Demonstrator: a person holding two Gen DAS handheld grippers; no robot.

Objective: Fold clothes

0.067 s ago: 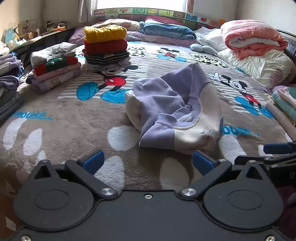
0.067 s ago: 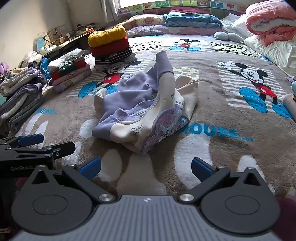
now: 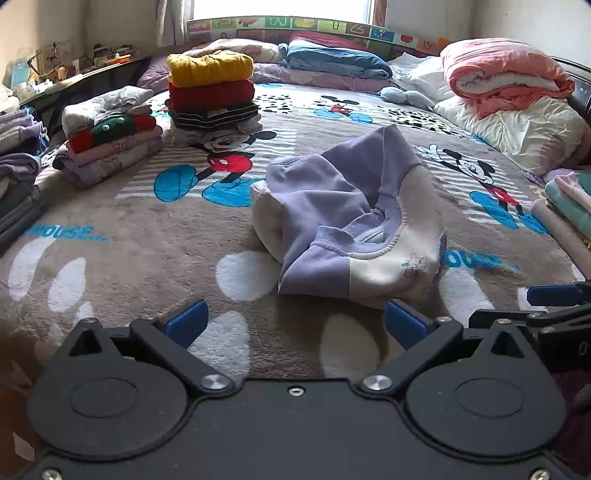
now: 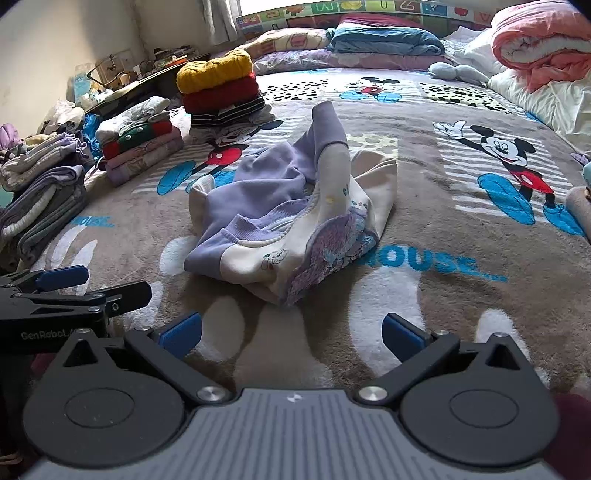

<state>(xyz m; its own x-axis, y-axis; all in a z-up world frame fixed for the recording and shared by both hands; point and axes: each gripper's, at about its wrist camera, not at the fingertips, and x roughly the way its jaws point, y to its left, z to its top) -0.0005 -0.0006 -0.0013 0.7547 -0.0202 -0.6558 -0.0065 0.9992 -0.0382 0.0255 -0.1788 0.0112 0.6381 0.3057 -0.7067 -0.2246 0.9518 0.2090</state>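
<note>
The lilac and cream sweatshirt (image 3: 347, 225) lay crumpled in a heap in the middle of the bed, on the brown cartoon-mouse blanket (image 3: 147, 236). It sat just ahead of both tools, touched by neither. The left gripper (image 3: 293, 323) had its blue-padded jaws spread wide with only blanket between them; the garment's near hem lay a little beyond its right pad. The right gripper (image 4: 291, 330) stood just as wide apart and empty, with the heap straight ahead of its gap. Each tool showed at the edge of the other's view, side by side.

On the blanket, blue letters read "OUSE..." (image 4: 436, 264) beside the heap, the first letter covered by cloth. The left tool's black body carried the word "GenRobot" (image 4: 46, 335), its end cut off. A small animal drawing (image 3: 415, 263) marked the cream panel, too small to make out. Letters ran along the colourful headboard strip (image 3: 295, 27), but they were too warped to read.

Folded stacks (image 3: 212, 96) stood at the far left, the leftmost ones cut by the frame.
</note>
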